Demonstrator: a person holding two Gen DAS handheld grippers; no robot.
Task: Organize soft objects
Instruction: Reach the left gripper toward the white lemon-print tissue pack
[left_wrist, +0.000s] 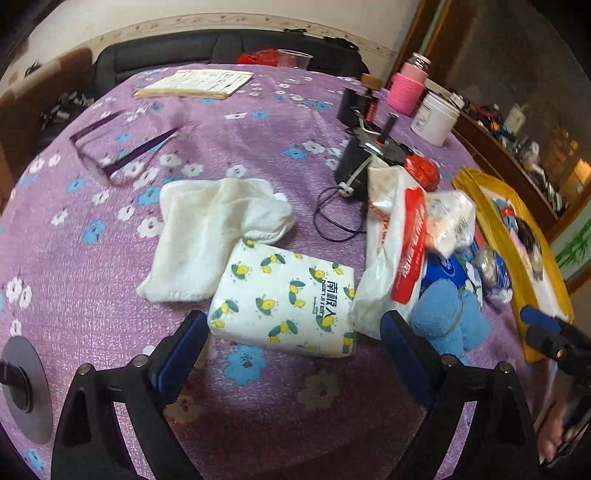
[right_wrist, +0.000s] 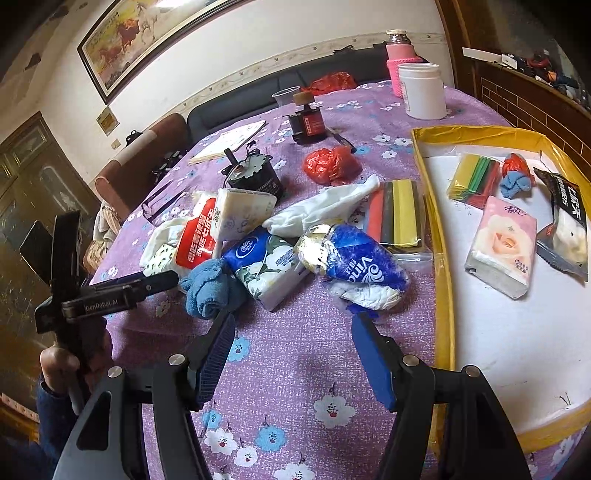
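Observation:
My left gripper (left_wrist: 291, 326) is open wide, its blue pads either side of the near end of a lemon-print tissue pack (left_wrist: 284, 299) without touching it. A white towel (left_wrist: 207, 229) lies behind the pack, and a red-and-white bag (left_wrist: 399, 251) and a blue cloth (left_wrist: 443, 317) lie to its right. My right gripper (right_wrist: 294, 321) is open over bare tablecloth with nothing between its pads. Just ahead of it lie a blue Vinda pack (right_wrist: 354, 266), a floral tissue pack (right_wrist: 266, 266) and the blue cloth (right_wrist: 210, 288). A yellow-rimmed tray (right_wrist: 432, 206) at the right holds a pink tissue pack (right_wrist: 502, 247).
A small motor (right_wrist: 255, 173), a red plastic bag (right_wrist: 332, 164), a white jar (right_wrist: 423, 90) and a pink bottle (right_wrist: 399, 55) stand farther back. Eyeglasses (left_wrist: 122, 147) and a notebook (left_wrist: 195, 83) lie at the far left. The tray also holds a black packet (right_wrist: 565, 225).

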